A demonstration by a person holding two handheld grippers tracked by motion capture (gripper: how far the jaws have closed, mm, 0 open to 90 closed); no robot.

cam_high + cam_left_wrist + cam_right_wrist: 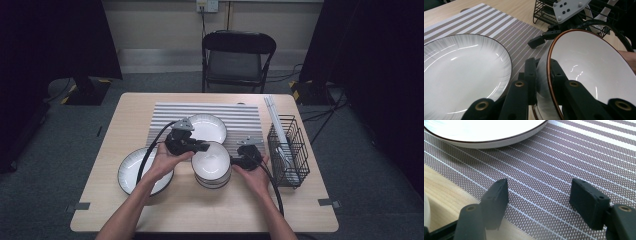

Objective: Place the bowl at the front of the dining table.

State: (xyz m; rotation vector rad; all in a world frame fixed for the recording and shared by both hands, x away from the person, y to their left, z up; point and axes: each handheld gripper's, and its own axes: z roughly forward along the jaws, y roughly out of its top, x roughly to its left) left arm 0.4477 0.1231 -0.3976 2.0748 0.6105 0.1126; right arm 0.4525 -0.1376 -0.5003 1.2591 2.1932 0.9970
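Observation:
A stack of white bowls (211, 169) stands at the table's front centre. My left gripper (203, 147) is shut on the left rim of the top bowl (594, 67), one jaw inside and one outside its brown-edged wall. The left gripper (543, 68) holds that bowl tilted. My right gripper (235, 161) sits just right of the stack, low over the striped placemat (554, 165), its jaws open with nothing between them (539, 192). The left gripper view shows the right gripper (541, 40) beyond the bowl.
A white dark-rimmed plate (206, 127) lies on the placemat (240, 117), and another plate (131, 175) on the bare wood at the front left. A black wire rack (287, 150) stands at the table's right side. A folding chair (237, 57) faces the far edge.

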